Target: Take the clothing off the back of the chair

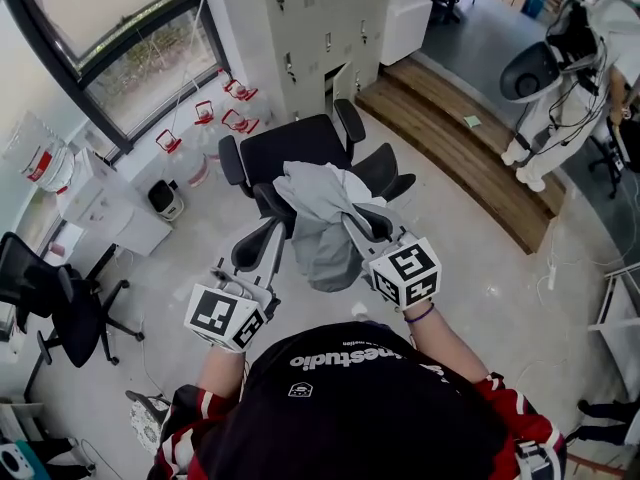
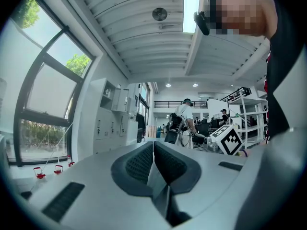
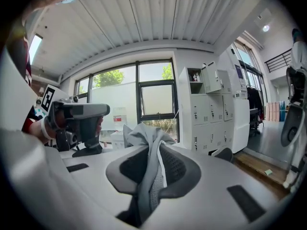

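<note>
A black office chair (image 1: 300,148) stands in front of me, and a light grey piece of clothing (image 1: 325,223) hangs bunched over its back. In the right gripper view the cloth (image 3: 144,138) rises out from between the pads of my right gripper (image 3: 153,152), which is shut on it. In the head view that right gripper (image 1: 352,218) sits at the garment's right side. My left gripper (image 1: 281,223) is at the garment's left edge, its pads close together in the left gripper view (image 2: 153,145) with a thin grey strip of cloth (image 2: 157,178) between them.
White lockers (image 1: 320,28) and a wooden step (image 1: 460,158) lie behind the chair. A white humanoid robot (image 1: 545,88) stands at the far right. Another black chair (image 1: 50,298) and a white cabinet (image 1: 110,213) are at the left, with red-handled items (image 1: 225,113) by the window.
</note>
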Action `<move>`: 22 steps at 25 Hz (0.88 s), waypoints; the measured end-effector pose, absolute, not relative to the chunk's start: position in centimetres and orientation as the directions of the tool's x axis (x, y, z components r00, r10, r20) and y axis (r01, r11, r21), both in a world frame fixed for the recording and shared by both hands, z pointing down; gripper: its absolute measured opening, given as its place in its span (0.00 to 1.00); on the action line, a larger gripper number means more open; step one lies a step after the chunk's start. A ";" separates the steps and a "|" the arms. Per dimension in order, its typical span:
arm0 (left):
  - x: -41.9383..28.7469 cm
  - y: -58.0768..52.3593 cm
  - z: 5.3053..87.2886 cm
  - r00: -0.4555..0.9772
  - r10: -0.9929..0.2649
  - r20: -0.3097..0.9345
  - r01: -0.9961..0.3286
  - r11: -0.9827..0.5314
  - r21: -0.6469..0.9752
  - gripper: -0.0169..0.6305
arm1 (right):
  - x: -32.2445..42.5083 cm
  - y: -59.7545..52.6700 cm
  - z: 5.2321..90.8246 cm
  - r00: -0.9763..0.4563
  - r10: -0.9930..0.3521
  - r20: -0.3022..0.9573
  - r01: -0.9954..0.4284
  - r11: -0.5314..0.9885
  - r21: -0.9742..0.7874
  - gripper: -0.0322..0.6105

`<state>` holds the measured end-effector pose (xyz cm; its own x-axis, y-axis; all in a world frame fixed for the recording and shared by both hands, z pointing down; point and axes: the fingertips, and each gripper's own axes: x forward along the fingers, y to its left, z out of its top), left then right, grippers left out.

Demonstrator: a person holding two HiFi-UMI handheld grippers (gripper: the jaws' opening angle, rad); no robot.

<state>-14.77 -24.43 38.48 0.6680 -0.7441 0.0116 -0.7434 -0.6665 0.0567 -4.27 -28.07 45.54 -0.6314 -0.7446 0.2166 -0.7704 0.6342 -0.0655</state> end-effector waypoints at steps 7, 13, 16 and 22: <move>-12.3 -23.5 38.5 0.712 -0.702 0.008 -0.702 -0.711 0.051 0.07 | -1.3 -26.1 44.4 -0.590 -0.788 0.176 -0.806 0.586 -0.077 0.16; -8.6 -23.1 38.8 0.769 -0.639 0.013 -0.639 -0.768 0.046 0.07 | 2.7 -24.8 44.8 -0.521 -0.835 0.175 -0.853 0.512 -0.096 0.16; -6.9 -22.9 38.6 0.799 -0.601 0.016 -0.601 -0.798 0.038 0.07 | 4.8 -24.0 44.8 -0.477 -0.862 0.173 -0.879 0.466 -0.104 0.16; -2.2 -21.7 38.3 0.867 -0.498 0.009 -0.498 -0.867 0.030 0.07 | 9.9 -21.1 44.3 -0.359 -0.920 0.155 -0.932 0.346 -0.106 0.16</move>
<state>-2.23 -21.71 38.30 0.8674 -0.4975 0.0093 -0.4976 -0.8669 0.0296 9.90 -21.08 44.30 -0.3591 -0.9203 0.1555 -0.9323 0.3459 -0.1058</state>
